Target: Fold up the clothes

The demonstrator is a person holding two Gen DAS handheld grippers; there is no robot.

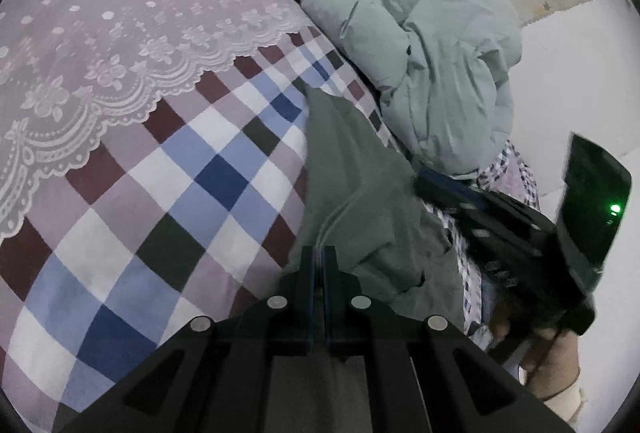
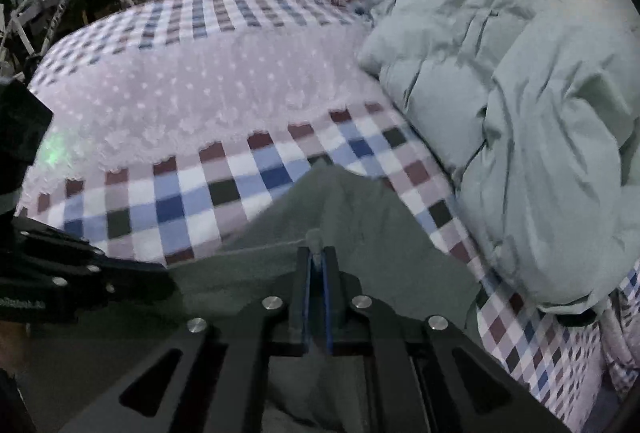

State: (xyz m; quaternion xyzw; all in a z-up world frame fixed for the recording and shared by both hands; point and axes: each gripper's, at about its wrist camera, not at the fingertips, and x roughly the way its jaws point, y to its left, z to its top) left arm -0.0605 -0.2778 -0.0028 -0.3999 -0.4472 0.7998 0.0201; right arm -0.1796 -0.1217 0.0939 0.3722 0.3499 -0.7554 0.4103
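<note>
Both grippers, left gripper (image 1: 319, 253) and right gripper (image 2: 318, 253), pinch a grey-green fleece garment (image 1: 352, 185) over a checkered bedspread (image 1: 192, 169); a crumpled pale green padded jacket (image 2: 520, 121) lies just beside it. No readable writing.

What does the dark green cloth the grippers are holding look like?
The dark green cloth looks soft, like fleece, with a stitched seam. It is rumpled, not yet folded, and lies on the checked bedspread beside the pale puffy jacket. The left gripper and right gripper are each shut on an edge of it.
</note>
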